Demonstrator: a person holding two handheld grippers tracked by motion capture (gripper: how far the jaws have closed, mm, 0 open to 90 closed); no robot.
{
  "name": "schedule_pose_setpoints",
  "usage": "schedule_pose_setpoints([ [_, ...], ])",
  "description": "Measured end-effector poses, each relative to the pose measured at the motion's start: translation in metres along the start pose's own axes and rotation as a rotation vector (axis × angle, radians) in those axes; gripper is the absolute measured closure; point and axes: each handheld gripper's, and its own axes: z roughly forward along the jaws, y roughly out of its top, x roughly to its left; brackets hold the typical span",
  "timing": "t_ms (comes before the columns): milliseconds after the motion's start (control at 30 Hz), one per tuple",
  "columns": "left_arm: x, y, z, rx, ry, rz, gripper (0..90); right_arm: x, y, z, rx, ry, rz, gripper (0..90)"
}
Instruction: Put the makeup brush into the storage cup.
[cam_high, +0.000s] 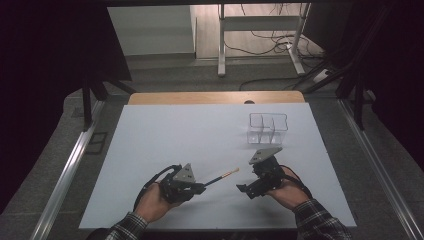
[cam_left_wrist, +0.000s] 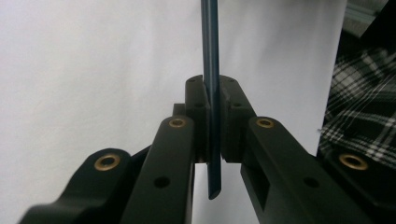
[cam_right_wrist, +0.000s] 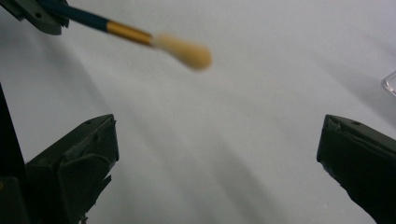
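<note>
A small paintbrush (cam_high: 220, 176) with a blue handle, a gold ferrule and a pale bristle tip points up and to the right over the white table. My left gripper (cam_high: 202, 187) is shut on its handle. In the left gripper view the blue handle (cam_left_wrist: 211, 60) is pinched between the two pads and its cut end hangs below them. My right gripper (cam_high: 244, 189) stands just right of the brush tip, with the jaws wide open and nothing between them. In the right gripper view the brush tip (cam_right_wrist: 189, 52) hangs at the upper left, ahead of the open jaws.
A clear plastic box (cam_high: 268, 128) with several compartments stands on the white table (cam_high: 190, 135) behind my right gripper. Its corner (cam_right_wrist: 390, 83) shows at the right edge of the right gripper view. A wooden strip (cam_high: 215, 97) runs along the table's far edge.
</note>
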Motion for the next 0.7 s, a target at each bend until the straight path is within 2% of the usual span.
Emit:
schedule_pose_setpoints([
  [133, 0.0, -0.003, -0.006, -0.042, -0.002, -0.038, 84.7, 0.001, -0.004, -0.002, -0.017, 0.015, 0.036, 0.0],
  [167, -0.001, -0.004, -0.006, -0.062, -0.005, -0.058, 84.7, 0.001, -0.005, -0.003, -0.021, 0.016, 0.045, 0.0],
  [367, -0.002, -0.007, -0.014, -0.1, -0.004, -0.071, 84.6, 0.001, -0.009, -0.008, -0.057, 0.031, 0.075, 0.0],
  [467, -0.003, -0.01, -0.021, -0.121, 0.002, -0.074, 84.6, 0.001, -0.01, -0.01, -0.08, 0.039, 0.073, 0.0],
  [700, -0.005, -0.017, -0.034, -0.198, 0.006, -0.115, 84.6, 0.005, -0.008, -0.012, -0.109, 0.05, 0.066, 0.0],
])
